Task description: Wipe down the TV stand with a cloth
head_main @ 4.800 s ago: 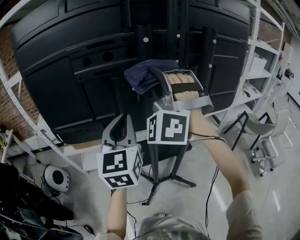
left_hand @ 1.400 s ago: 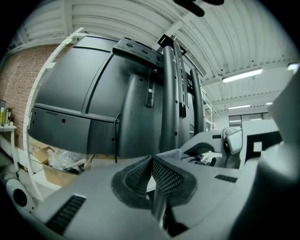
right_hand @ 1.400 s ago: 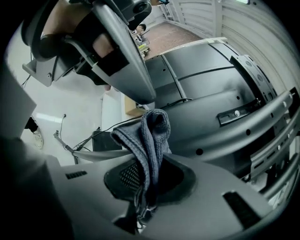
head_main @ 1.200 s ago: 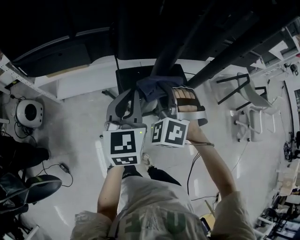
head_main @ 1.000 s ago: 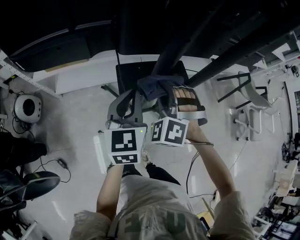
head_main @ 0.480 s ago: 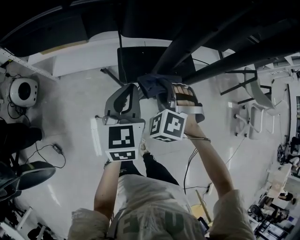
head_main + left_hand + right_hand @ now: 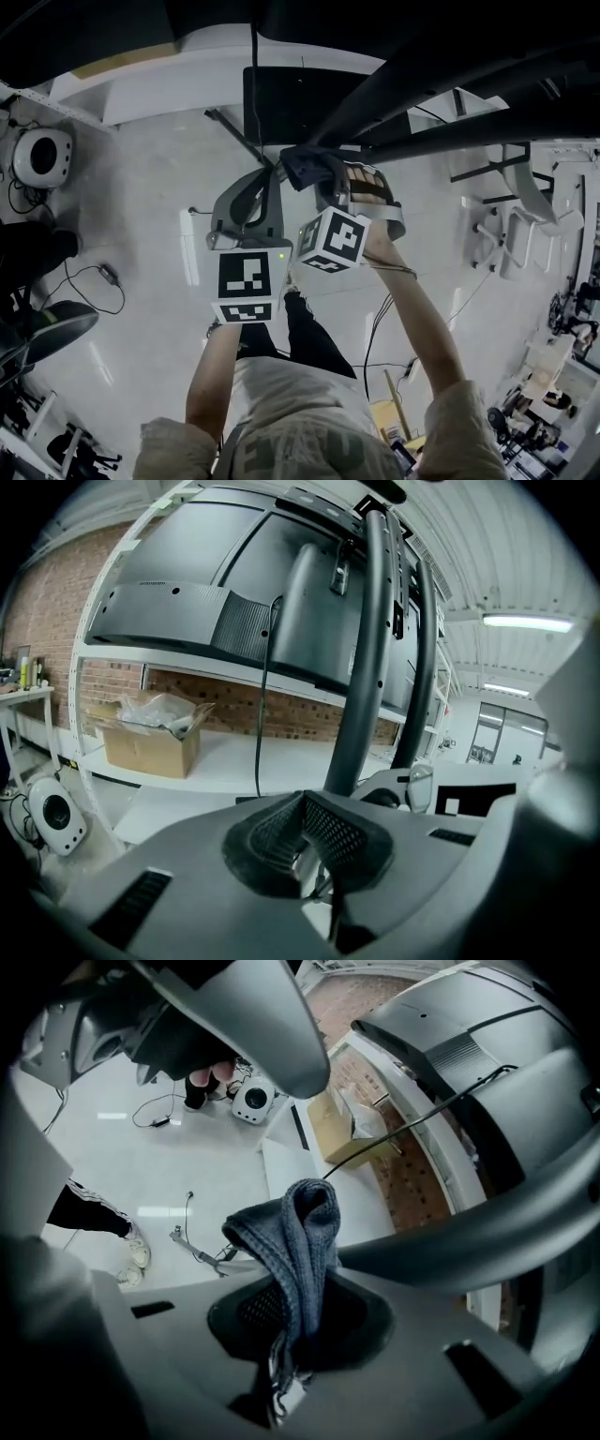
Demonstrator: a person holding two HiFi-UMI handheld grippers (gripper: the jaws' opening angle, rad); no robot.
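Note:
In the head view the TV stand's black poles (image 7: 441, 89) slant from upper right down to its dark base plate (image 7: 286, 98) on the floor. A dark blue cloth (image 7: 307, 164) is pressed against the lower pole, with my right gripper (image 7: 325, 176) shut on it. In the right gripper view the cloth (image 7: 298, 1232) stands bunched up out of the jaws, beside the pole (image 7: 469, 1232). My left gripper (image 7: 264, 180) hangs just left of the cloth, shut and empty. The left gripper (image 7: 302, 808) faces the upright pole (image 7: 367, 649) and the TV's back (image 7: 216, 583).
A white round device (image 7: 37, 155) and loose cables (image 7: 94, 277) lie on the floor at left. A chair (image 7: 511, 220) stands at right. A low white shelf (image 7: 178, 66) runs behind the stand, with a cardboard box (image 7: 150, 738) on it. My own legs are below the grippers.
The cloth and both grippers have gone from the upper column behind the TV down to the pole near the base. My view has tipped steeply toward the floor.

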